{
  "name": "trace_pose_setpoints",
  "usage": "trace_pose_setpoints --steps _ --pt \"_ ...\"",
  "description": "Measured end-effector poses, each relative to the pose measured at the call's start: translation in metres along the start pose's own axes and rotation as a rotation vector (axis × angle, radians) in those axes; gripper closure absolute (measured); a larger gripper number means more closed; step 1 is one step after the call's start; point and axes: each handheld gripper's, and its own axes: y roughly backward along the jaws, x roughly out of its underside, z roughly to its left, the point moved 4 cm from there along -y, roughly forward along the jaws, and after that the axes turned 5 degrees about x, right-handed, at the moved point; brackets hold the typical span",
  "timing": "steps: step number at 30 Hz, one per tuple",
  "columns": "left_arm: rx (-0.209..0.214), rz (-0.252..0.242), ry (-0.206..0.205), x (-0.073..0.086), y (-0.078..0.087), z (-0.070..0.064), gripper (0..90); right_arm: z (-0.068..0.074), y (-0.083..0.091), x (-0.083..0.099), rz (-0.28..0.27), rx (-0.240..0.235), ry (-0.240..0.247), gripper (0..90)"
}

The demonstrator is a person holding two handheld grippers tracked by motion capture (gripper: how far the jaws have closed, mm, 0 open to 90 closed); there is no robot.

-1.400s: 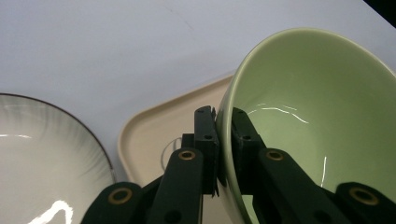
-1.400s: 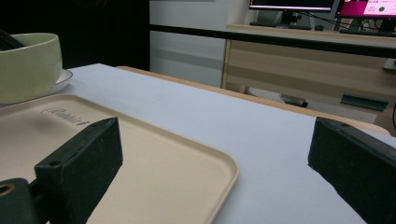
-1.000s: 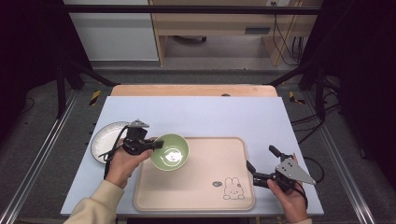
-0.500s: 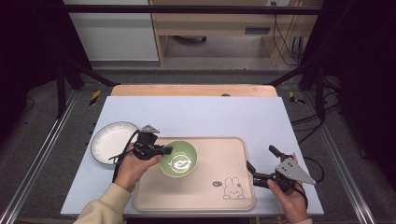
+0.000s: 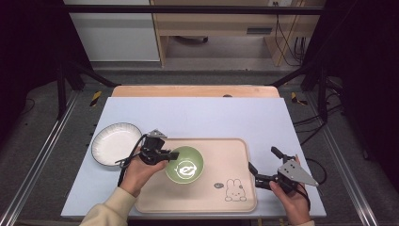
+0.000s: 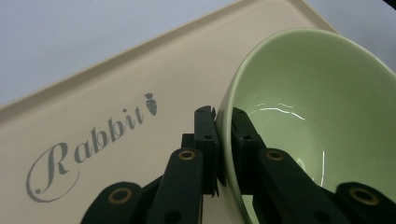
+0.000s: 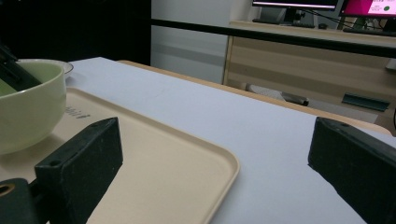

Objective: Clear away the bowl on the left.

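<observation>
Placement step: the glossy pale-green ceramic bowl (image 5: 184,164) is gripped by its rim between the closed jaws of the left gripper (image 5: 170,155), one jaw inside and one outside, over the left half of the beige plastic rabbit-print tray (image 5: 235,150). The right gripper (image 5: 261,165), jaws wide apart, is held off the tray's right edge. Next, the bowl is judged to need lowering flat before release

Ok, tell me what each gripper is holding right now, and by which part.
The left gripper pinches the green bowl by its rim, one finger inside, one outside. The right gripper is open and holds nothing.
</observation>
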Motion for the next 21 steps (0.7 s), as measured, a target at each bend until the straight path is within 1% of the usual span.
trace_pose_setpoints --steps 4,9,11,13,18,21 --pt "0.005 0.016 -0.002 0.002 -0.005 -0.001 83.6 0.000 0.000 0.000 -0.001 -0.002 -0.001 3.1" --pt "0.019 0.019 0.000 0.001 -0.011 -0.006 83.6 0.000 0.000 0.000 -0.001 -0.001 -0.003 3.1" --pt "0.021 0.031 -0.012 0.002 -0.013 -0.008 83.6 0.000 0.001 0.000 -0.001 0.000 -0.004 3.1" --pt "0.020 0.028 -0.010 0.002 -0.013 -0.009 83.5 0.001 0.001 -0.001 -0.009 -0.002 -0.005 3.1" --pt "0.021 0.029 -0.005 0.002 -0.015 -0.010 83.6 0.002 0.001 -0.001 -0.007 -0.006 -0.003 3.1" --pt "0.016 0.046 -0.013 0.002 -0.017 -0.009 83.5 0.002 0.000 -0.001 -0.002 -0.005 -0.001 3.1"
